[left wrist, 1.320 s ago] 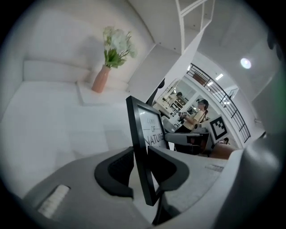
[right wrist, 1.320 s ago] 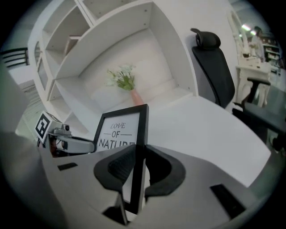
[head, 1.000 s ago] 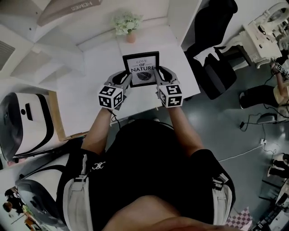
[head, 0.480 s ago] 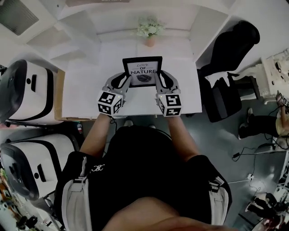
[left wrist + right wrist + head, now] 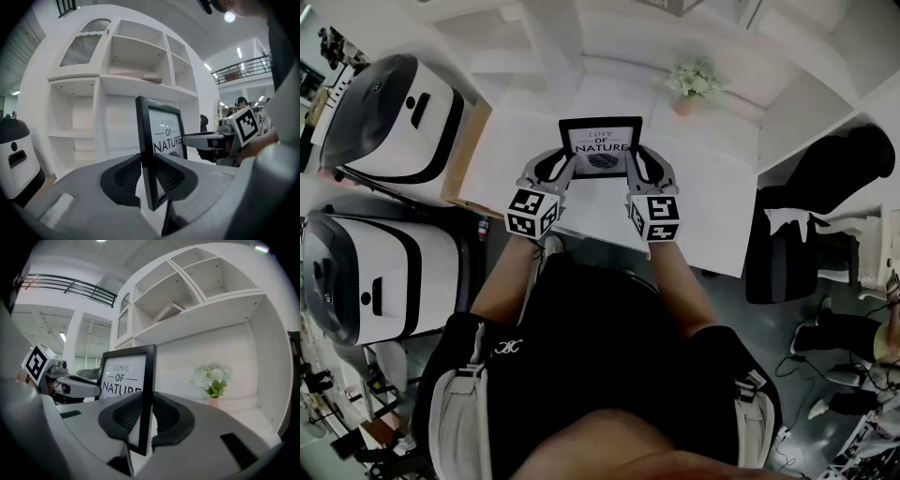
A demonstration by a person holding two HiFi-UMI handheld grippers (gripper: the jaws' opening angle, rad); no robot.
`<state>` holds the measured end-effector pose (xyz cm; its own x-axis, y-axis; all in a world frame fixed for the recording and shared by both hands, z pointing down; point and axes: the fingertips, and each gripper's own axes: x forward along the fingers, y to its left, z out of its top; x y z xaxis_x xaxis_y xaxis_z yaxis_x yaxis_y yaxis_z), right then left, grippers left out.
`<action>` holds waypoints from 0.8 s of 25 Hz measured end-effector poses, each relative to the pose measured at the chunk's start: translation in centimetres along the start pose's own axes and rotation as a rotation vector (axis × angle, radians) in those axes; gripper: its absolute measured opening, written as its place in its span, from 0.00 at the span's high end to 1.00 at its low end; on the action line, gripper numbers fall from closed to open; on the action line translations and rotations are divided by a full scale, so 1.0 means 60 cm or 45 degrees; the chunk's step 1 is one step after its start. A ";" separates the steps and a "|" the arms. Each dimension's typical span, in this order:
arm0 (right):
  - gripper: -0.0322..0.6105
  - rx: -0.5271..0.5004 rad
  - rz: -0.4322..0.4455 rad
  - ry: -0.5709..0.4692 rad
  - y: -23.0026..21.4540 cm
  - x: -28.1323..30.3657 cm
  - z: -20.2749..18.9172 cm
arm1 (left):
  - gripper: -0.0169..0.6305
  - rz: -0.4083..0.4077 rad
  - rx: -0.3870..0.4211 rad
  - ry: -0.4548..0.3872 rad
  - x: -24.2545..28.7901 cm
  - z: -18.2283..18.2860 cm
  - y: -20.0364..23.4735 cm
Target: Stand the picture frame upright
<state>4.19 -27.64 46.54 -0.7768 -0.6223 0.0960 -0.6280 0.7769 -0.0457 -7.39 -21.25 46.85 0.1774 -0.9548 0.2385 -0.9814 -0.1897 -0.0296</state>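
Note:
A black picture frame with a white print reading "LOVE OF NATURE" is held over the white table, its face toward me. My left gripper is shut on the frame's left edge, and its pads press both sides of that edge. My right gripper is shut on the frame's right edge in the same way. In both gripper views the frame stands upright between the jaws. Its bottom edge is hidden behind the grippers, so I cannot tell whether it touches the table.
A small potted plant with pale flowers stands at the back of the table, right of the frame. White shelving rises behind. Two large white machines stand to the left; a black chair is at the right.
The head view has swung, so the table and frame now sit turned in the picture. Both grippers keep the same hold on the frame's edges.

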 end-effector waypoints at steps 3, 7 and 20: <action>0.84 -0.025 0.021 0.021 0.039 0.041 -0.003 | 0.83 0.046 -0.026 -0.006 -0.013 -0.009 0.055; 0.84 -0.026 0.003 0.046 0.077 0.102 -0.008 | 0.83 0.026 -0.033 -0.015 -0.017 -0.019 0.126; 0.84 0.039 -0.257 0.127 0.165 0.321 -0.065 | 0.83 -0.239 -0.009 0.081 0.055 -0.094 0.375</action>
<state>-16.78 -31.57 51.81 -0.6280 -0.7510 0.2042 -0.7724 0.6335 -0.0454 -29.32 -27.40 52.45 0.3529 -0.8863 0.2999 -0.9319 -0.3616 0.0279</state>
